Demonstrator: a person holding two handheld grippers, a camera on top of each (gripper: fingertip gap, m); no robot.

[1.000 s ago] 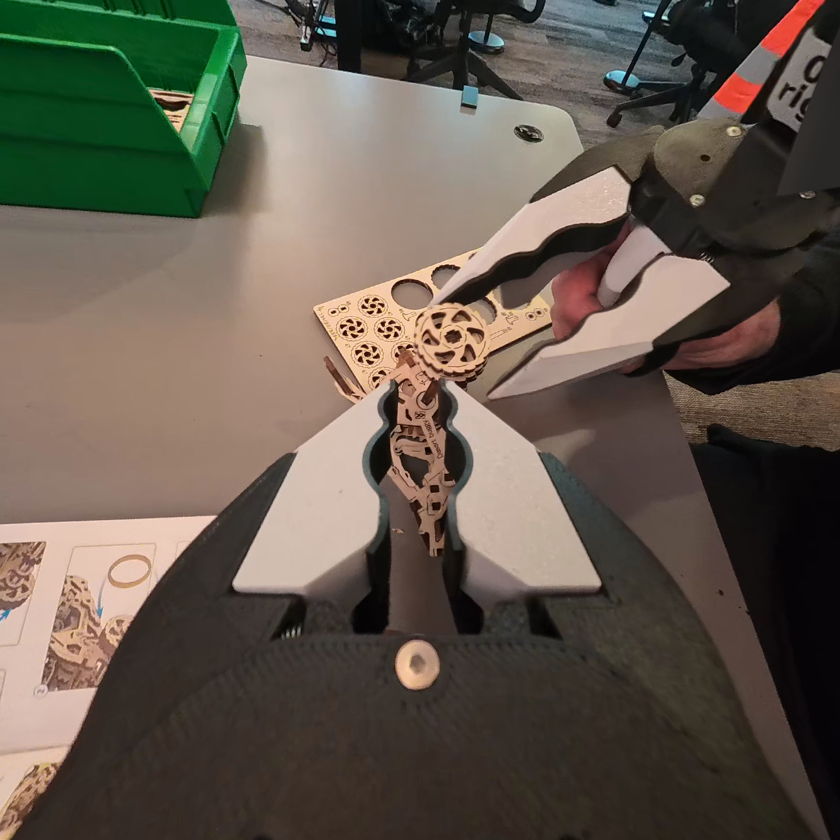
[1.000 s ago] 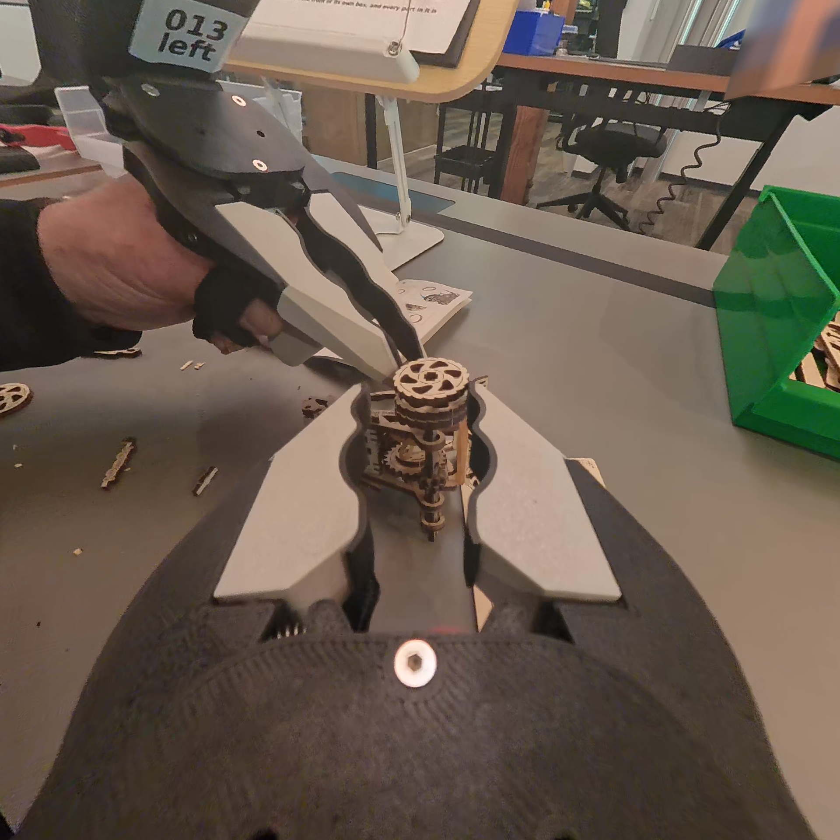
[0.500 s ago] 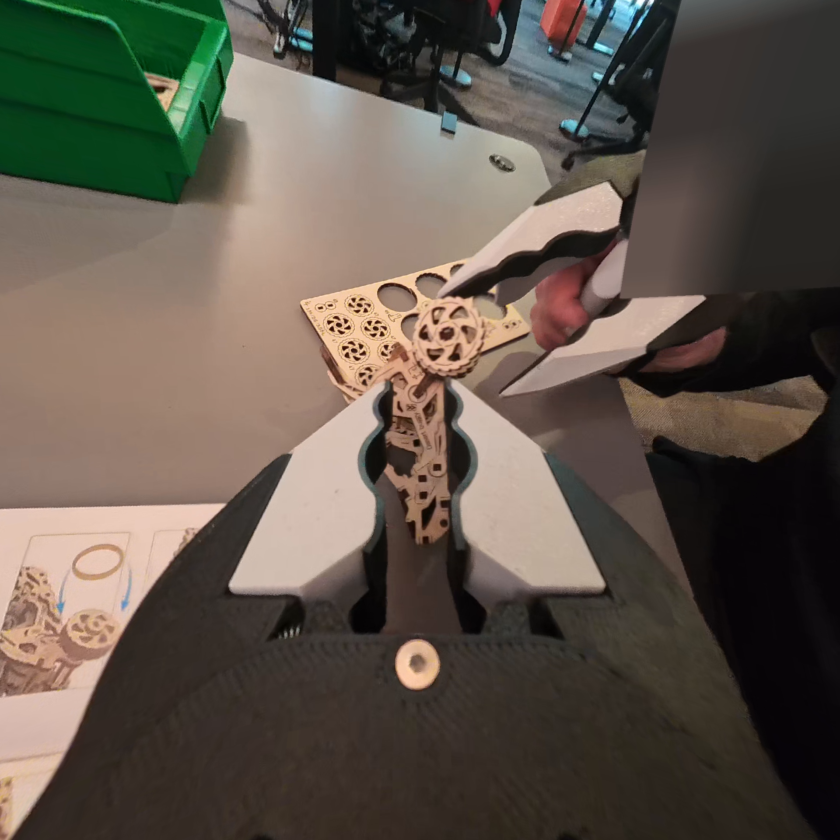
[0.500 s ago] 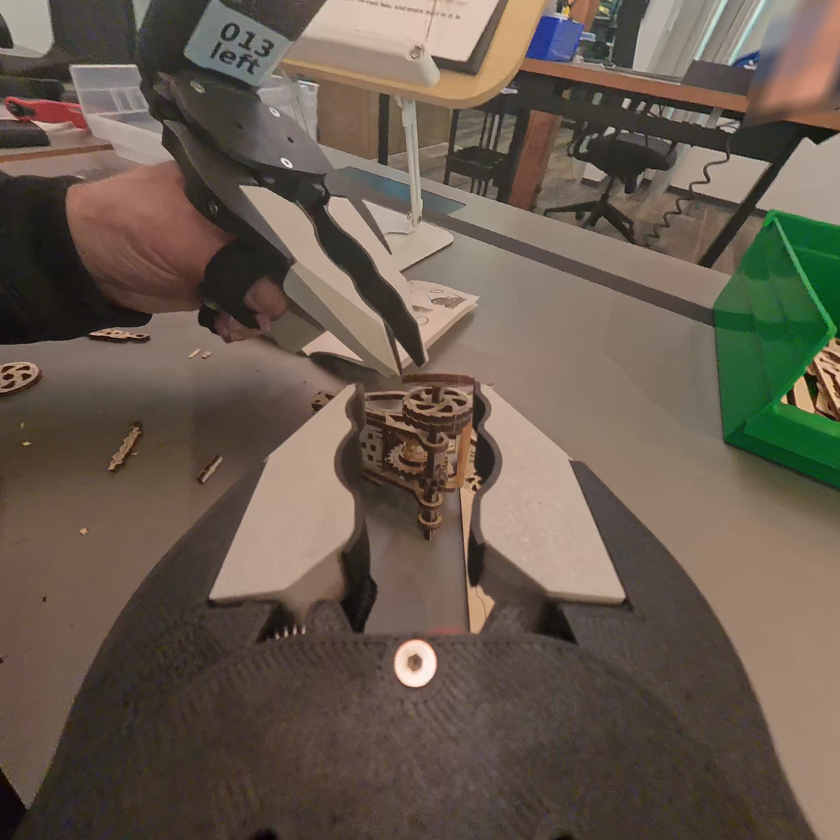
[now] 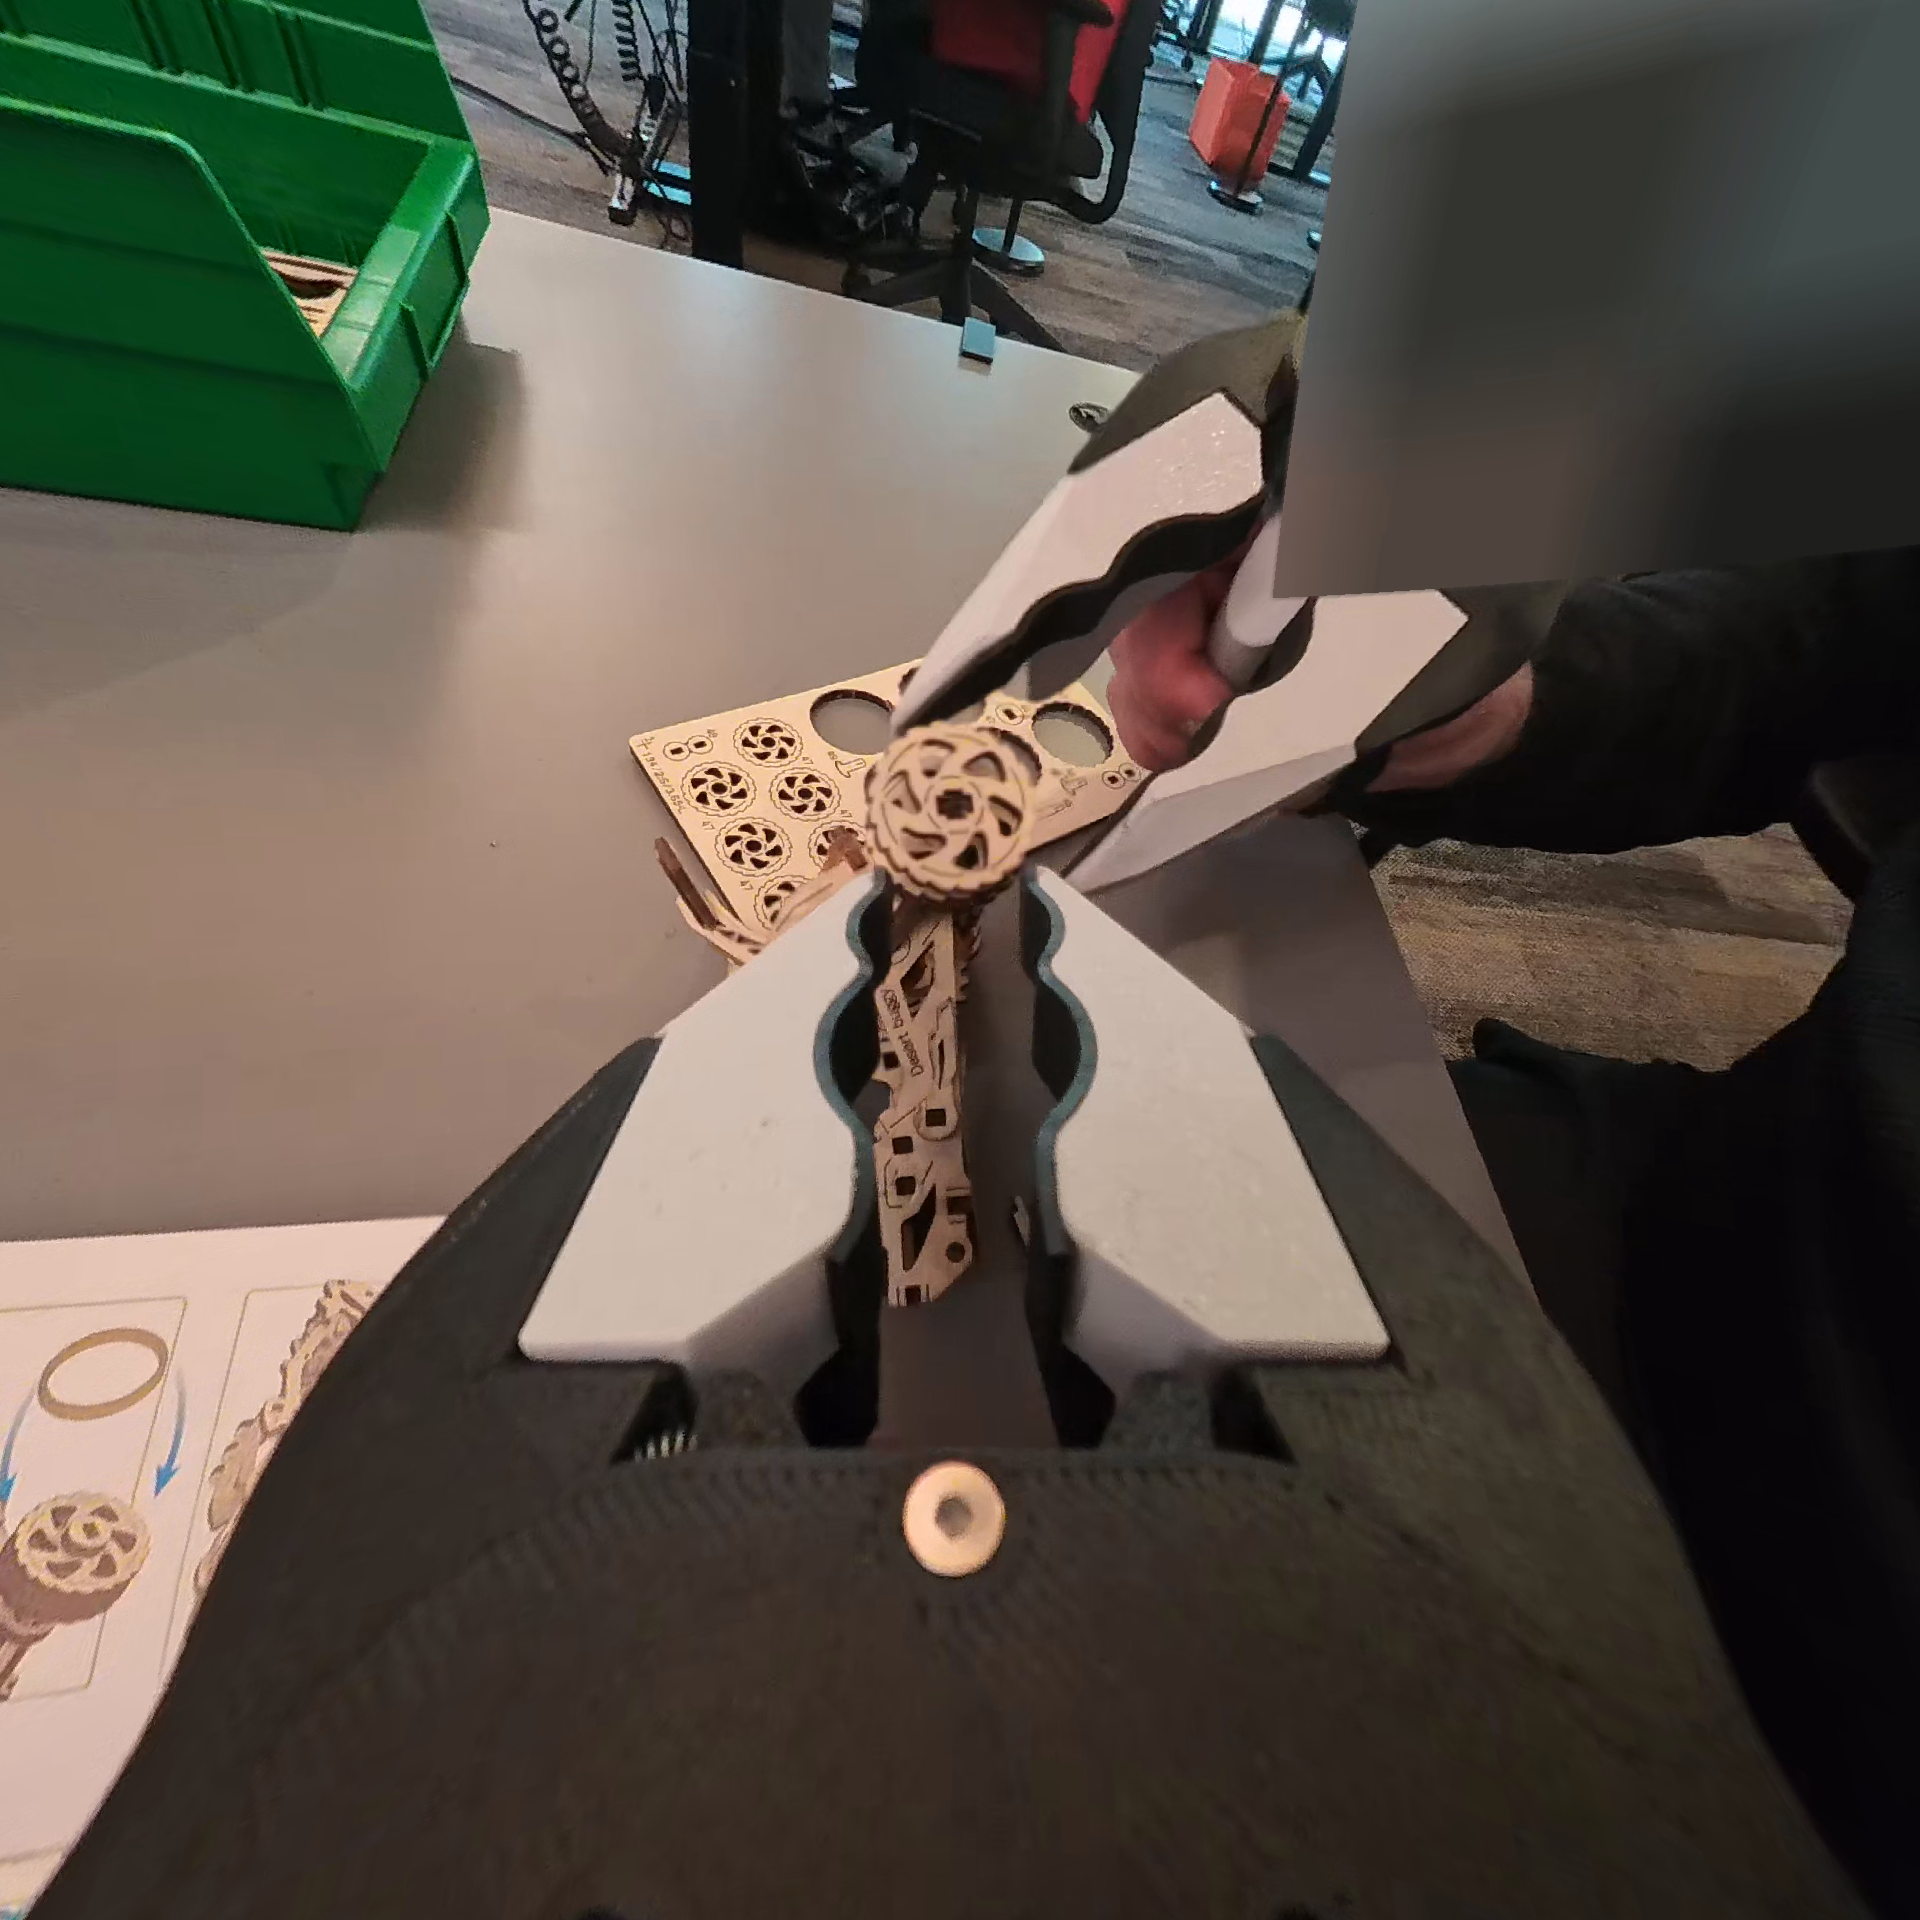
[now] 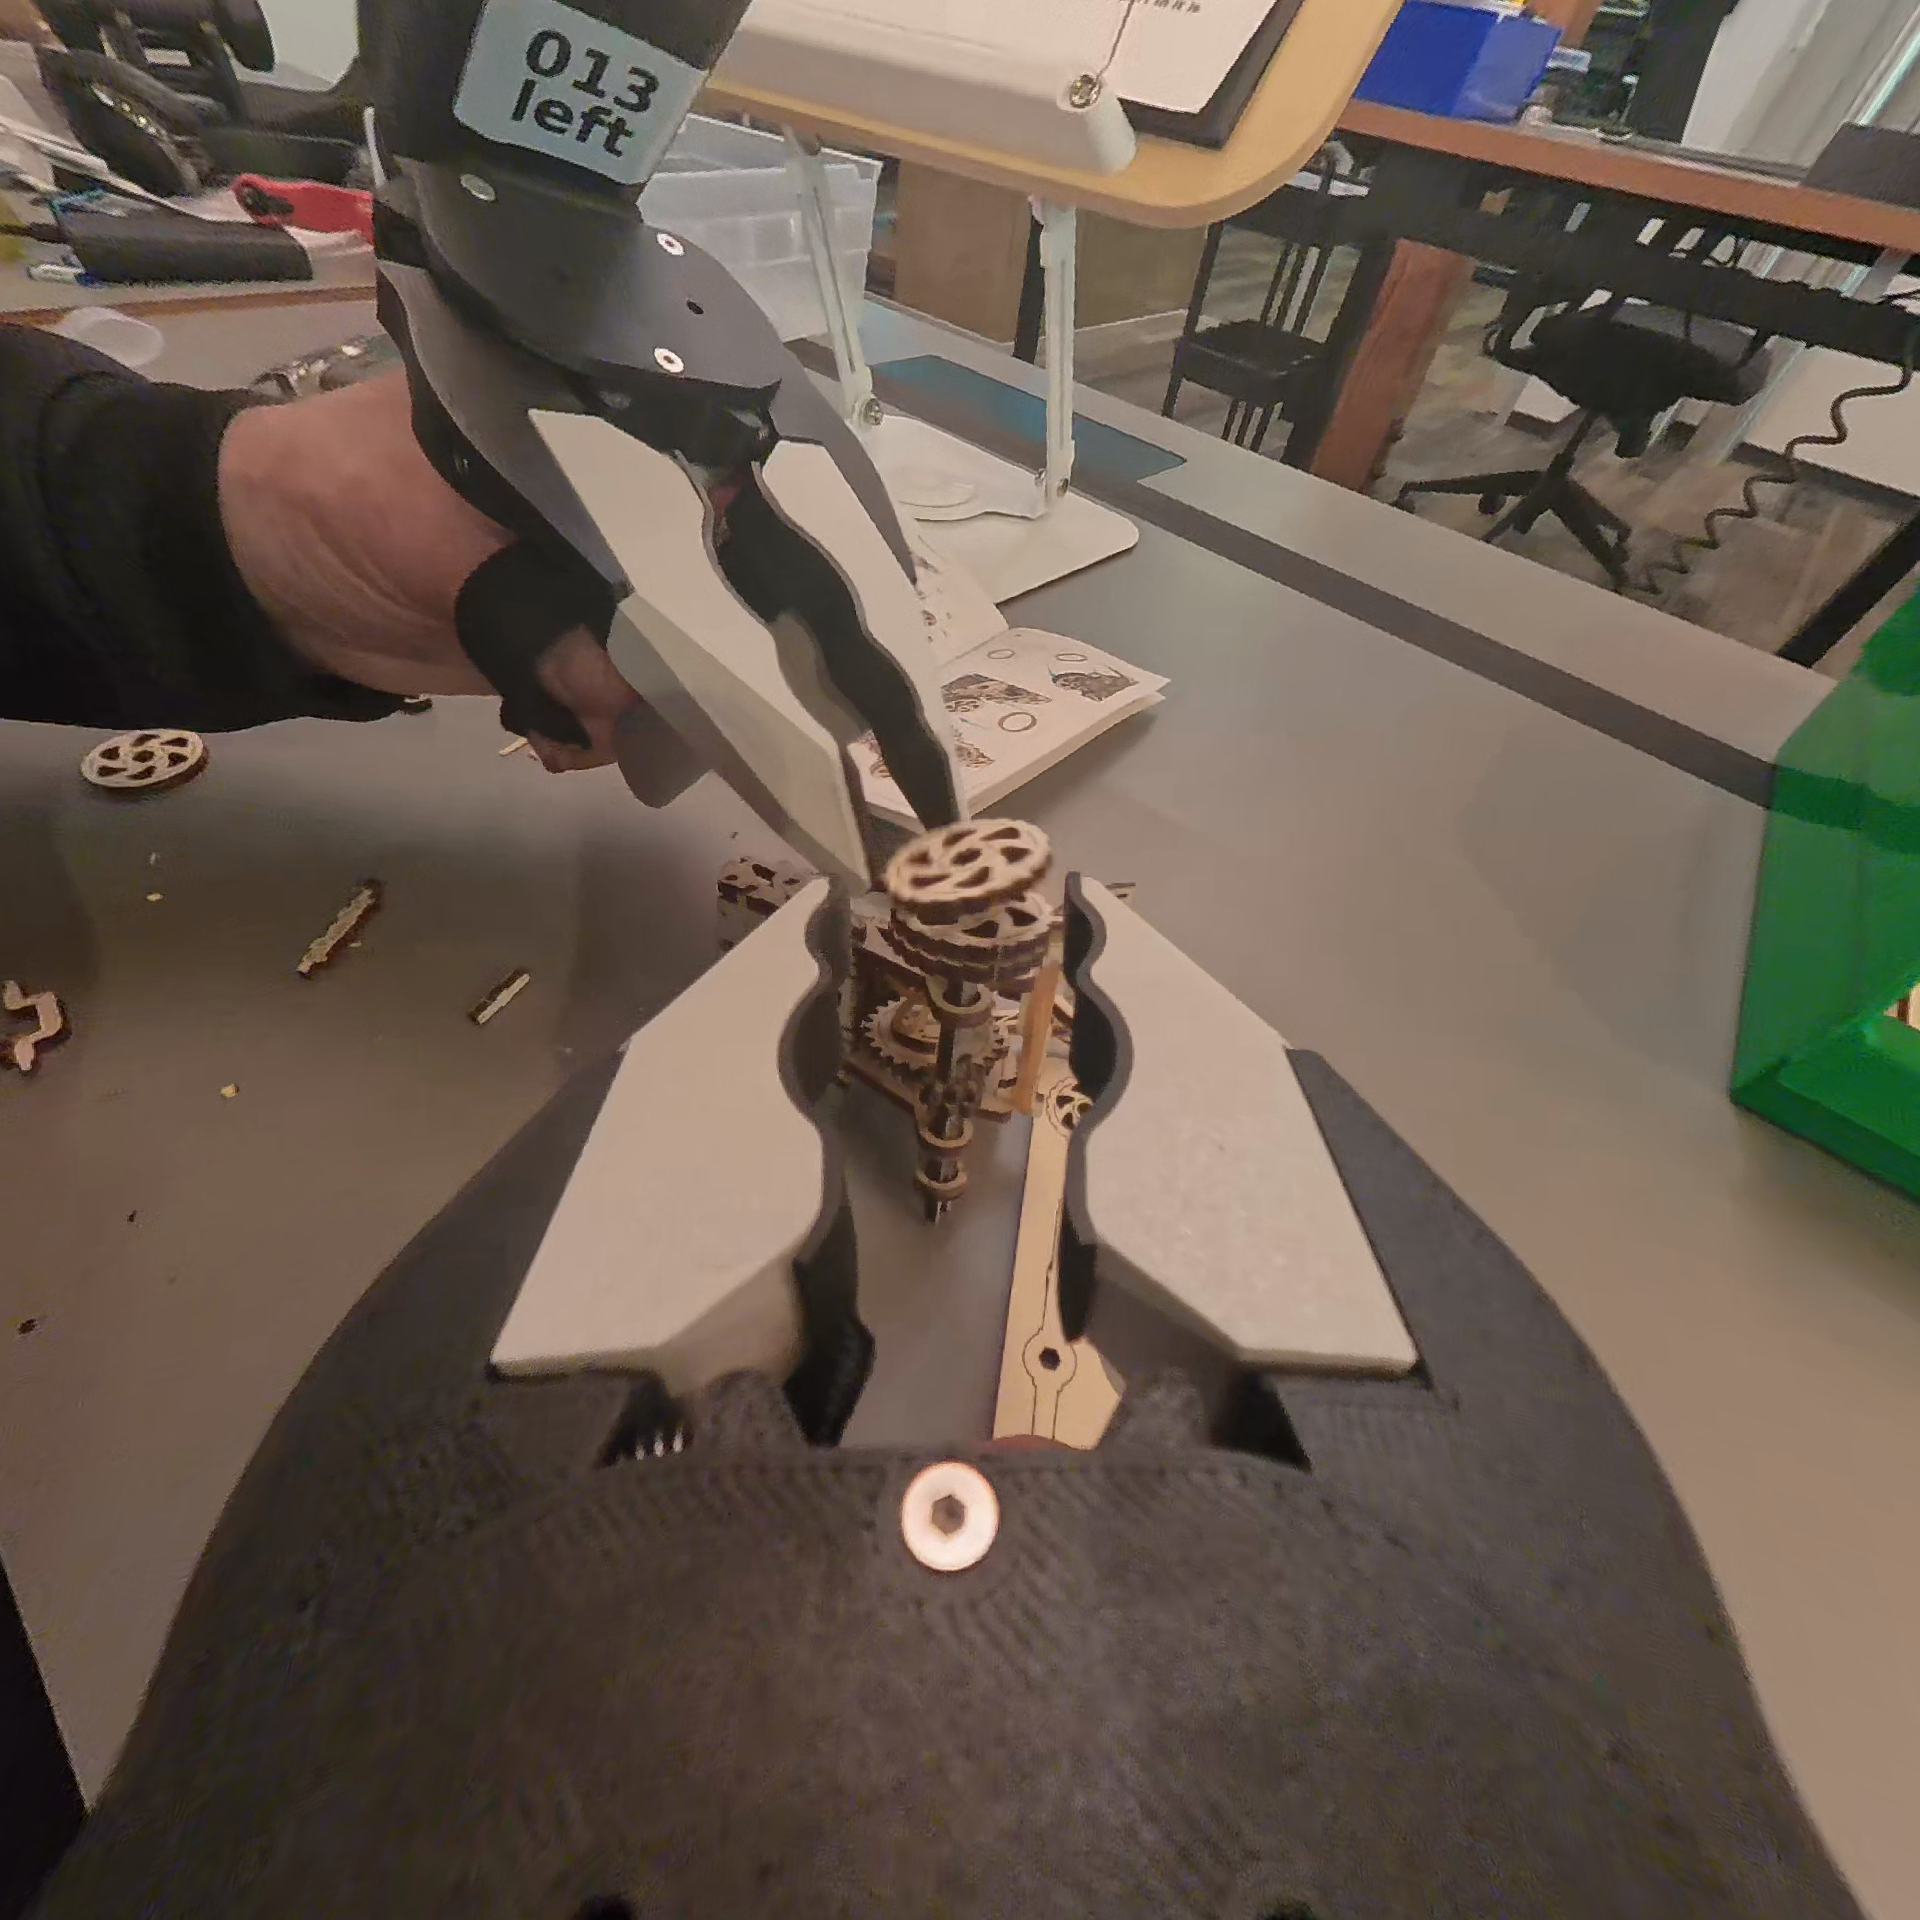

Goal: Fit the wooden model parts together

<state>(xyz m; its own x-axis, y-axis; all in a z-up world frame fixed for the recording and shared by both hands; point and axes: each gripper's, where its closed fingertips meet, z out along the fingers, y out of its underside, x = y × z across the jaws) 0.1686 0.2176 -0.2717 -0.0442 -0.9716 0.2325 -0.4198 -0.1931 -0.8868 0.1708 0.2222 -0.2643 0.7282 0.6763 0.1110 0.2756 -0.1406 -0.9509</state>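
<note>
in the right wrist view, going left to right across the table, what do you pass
loose wooden wheel → small wooden strip → left gripper → instruction booklet → green bin

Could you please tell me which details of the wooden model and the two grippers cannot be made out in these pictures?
- Left wrist view: whether the left gripper still clamps the wooden model; a gap shows beside it.
- Right wrist view: the model's base contact with the table, hidden by the right gripper's fingers.
- Left wrist view: the right gripper's body, covered by a blur patch.
- Both views: whether the top gear wheel is fully seated.
</note>
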